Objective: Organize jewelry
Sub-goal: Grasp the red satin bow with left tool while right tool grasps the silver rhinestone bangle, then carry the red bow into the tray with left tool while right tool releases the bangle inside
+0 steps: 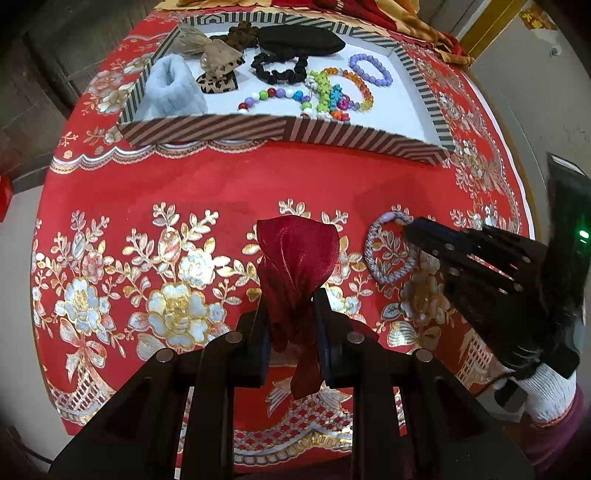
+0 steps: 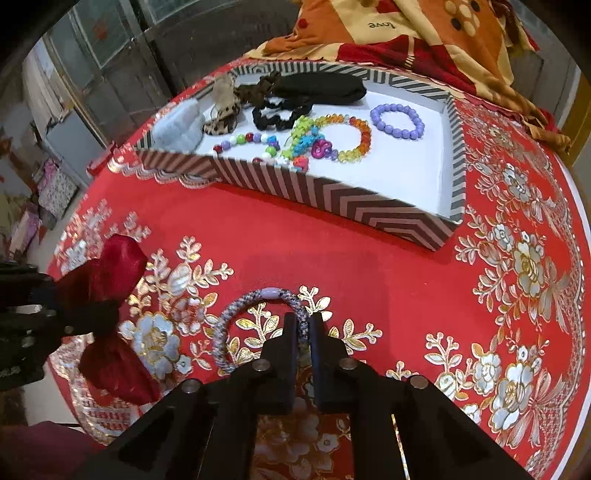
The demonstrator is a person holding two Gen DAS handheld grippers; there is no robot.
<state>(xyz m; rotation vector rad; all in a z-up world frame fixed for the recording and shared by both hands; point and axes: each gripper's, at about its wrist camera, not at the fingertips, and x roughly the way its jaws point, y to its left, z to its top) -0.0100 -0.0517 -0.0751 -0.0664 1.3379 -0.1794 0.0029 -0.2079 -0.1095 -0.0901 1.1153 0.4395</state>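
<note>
My left gripper (image 1: 291, 306) is shut on a dark red satin bow (image 1: 297, 251) and holds it above the red floral tablecloth; the bow also shows in the right wrist view (image 2: 110, 273). My right gripper (image 2: 303, 325) is shut on the rim of a grey-lilac braided hair tie (image 2: 236, 317), which lies on the cloth; it also shows in the left wrist view (image 1: 384, 251) with the right gripper (image 1: 413, 236) on its right side. A striped tray (image 1: 207, 127) (image 2: 332, 199) stands behind, holding bead bracelets and scrunchies.
In the tray lie a purple bead bracelet (image 2: 397, 116), a rainbow bead bracelet (image 2: 347, 138), a black scrunchie (image 2: 280, 112), a pale blue fluffy band (image 2: 177, 127) and a leopard clip (image 2: 221, 120). A folded orange and red blanket (image 2: 406, 33) lies behind the tray.
</note>
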